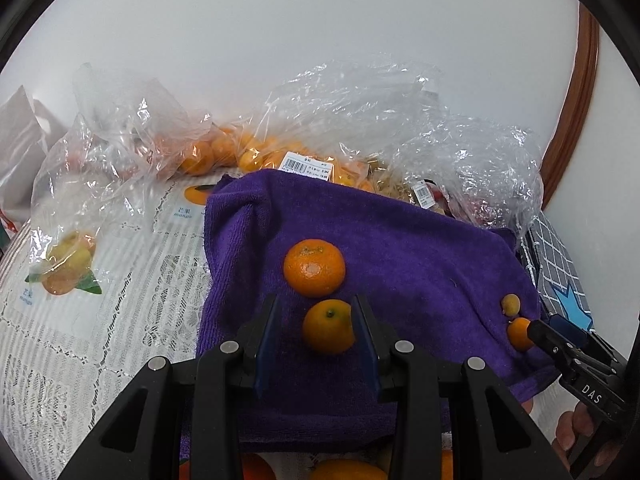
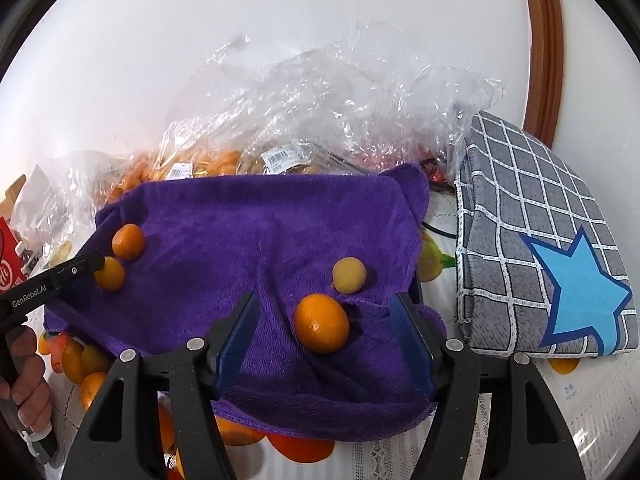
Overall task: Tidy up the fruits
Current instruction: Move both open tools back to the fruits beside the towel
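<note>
A purple towel (image 1: 420,264) lies on the table and also shows in the right wrist view (image 2: 248,240). On it, two oranges lie side by side: a larger one (image 1: 314,267) and a smaller one (image 1: 329,326). My left gripper (image 1: 316,320) is open, and the smaller orange sits between its fingers against the right finger. A small orange kumquat (image 2: 322,323) and a yellowish one (image 2: 349,275) lie at the towel's right side. My right gripper (image 2: 324,320) is open around the orange kumquat, with gaps on both sides.
Clear plastic bags of oranges (image 1: 224,148) and other fruit (image 2: 288,120) pile up behind the towel by the white wall. A grey checked cushion with a blue star (image 2: 560,248) lies right of the towel. The lace tablecloth (image 1: 120,320) has printed fruit pictures.
</note>
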`<state>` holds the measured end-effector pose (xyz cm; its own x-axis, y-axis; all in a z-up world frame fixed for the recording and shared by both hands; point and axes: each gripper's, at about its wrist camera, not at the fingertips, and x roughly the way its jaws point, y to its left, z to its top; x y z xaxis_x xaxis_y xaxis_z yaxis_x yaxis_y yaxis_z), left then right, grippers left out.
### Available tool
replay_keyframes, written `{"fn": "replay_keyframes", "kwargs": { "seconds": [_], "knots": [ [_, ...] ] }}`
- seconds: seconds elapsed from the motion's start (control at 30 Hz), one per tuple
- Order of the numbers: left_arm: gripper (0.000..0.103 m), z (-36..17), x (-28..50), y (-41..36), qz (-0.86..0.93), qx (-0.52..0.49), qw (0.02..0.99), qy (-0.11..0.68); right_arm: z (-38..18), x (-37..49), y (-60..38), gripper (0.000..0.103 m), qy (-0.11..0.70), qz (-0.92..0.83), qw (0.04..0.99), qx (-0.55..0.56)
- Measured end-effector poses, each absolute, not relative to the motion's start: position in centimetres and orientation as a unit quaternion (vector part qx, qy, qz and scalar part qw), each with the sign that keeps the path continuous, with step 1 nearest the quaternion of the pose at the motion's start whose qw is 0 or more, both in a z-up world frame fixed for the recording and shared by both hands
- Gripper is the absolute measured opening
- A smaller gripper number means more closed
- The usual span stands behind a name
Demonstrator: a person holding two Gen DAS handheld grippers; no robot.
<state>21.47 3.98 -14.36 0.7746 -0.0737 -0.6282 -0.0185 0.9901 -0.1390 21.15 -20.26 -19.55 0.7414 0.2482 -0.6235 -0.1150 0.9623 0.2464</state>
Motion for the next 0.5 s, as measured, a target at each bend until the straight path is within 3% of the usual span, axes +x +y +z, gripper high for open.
{"fn": "replay_keyframes", "kwargs": {
  "seconds": [0.3,0.5],
  "knots": [
    [0.034,-13.3,20.0,3.5,-0.014,-0.053,0.954,0.295,-18.4,19.9,-21.2,0.067,0.304,0.095,0.940,0.121],
    [0.034,-12.6,17.9,4.9,-0.009,-0.087,0.958,0.273,-18.0,18.6,-21.2,0.066,0.323,0.116,0.929,0.135]
  ]
}}
